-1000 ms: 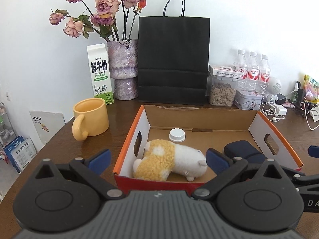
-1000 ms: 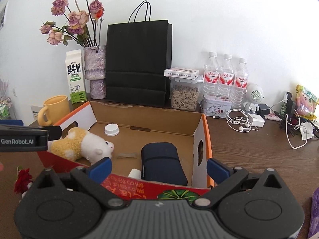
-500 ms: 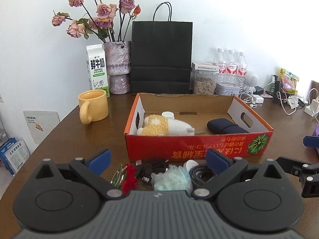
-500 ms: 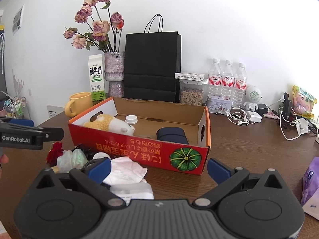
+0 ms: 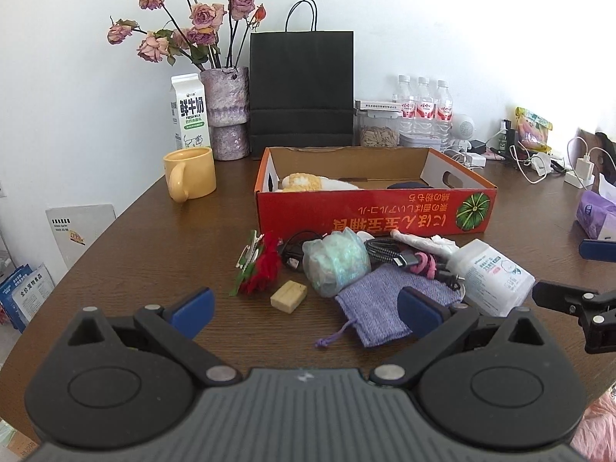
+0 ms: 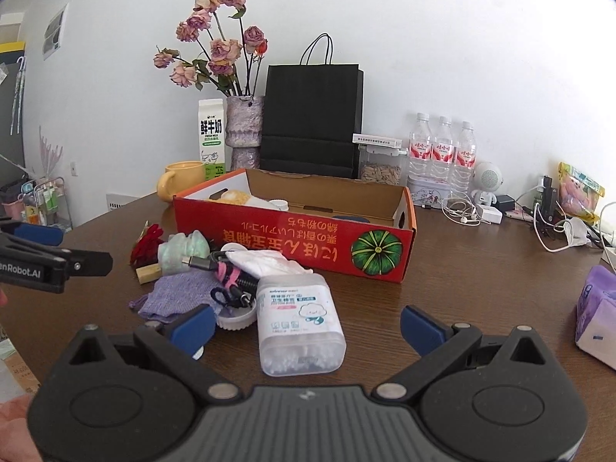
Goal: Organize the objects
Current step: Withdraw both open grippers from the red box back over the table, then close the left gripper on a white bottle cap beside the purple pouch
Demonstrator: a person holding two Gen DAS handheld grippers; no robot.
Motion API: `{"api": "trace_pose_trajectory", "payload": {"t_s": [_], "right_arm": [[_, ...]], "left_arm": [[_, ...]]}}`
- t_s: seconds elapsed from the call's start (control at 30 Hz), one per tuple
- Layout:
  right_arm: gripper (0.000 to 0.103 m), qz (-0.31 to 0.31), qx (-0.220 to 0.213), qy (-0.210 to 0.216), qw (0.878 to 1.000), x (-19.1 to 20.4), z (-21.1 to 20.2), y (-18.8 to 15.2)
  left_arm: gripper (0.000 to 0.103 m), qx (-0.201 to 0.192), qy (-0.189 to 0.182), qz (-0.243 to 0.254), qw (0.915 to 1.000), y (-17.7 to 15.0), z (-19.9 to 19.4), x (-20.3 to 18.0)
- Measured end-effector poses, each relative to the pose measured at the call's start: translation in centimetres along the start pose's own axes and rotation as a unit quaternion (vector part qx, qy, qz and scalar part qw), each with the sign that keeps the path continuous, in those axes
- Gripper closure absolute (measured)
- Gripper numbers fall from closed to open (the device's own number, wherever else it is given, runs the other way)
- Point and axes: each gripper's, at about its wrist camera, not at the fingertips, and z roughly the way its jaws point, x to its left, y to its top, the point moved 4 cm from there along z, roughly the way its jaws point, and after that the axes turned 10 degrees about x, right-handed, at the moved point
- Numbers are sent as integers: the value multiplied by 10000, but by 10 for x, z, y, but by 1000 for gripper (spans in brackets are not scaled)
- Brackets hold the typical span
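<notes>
Counts: 1 box [image 5: 375, 208], 3 bottles [image 6: 443, 146], 1 mug [image 5: 190, 173], 1 milk carton [image 5: 189, 111], 1 vase [image 5: 228, 113], 1 black bag [image 5: 302, 88], 1 swab tub [image 6: 298, 325], 1 purple pouch [image 5: 385, 308], 1 soap bar [image 5: 288, 295], 2 tools: left [image 5: 306, 308], right [image 6: 306, 323].

The cardboard box [image 5: 375, 208] is red outside with an orange rim, a green pumpkin print and yellow lettering. Near it lie a lilac woven pouch [image 5: 389, 302], a red fabric rose [image 5: 265, 265] and a pale green mesh bundle [image 5: 335, 261]. Far left stands a yellow mug [image 5: 190, 173].
</notes>
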Motion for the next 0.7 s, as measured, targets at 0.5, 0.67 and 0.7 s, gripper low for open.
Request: {"api": "trace_pose_trajectory", "payload": {"t_s": [0.5,0.67,0.7], "right_arm": [[0,329,-12,111,9994,3,4,-20],[0,382,52,268,9989,6,7,-24],[0,418,81,313,9986,6,8,-25]], "left_arm": [[0,74,-274,-48,9996,-25,5,-5],[0,135,-433,-9,9990,-31,10,-16],[0,153,-460,1,9988,-32,11,-19]]}}
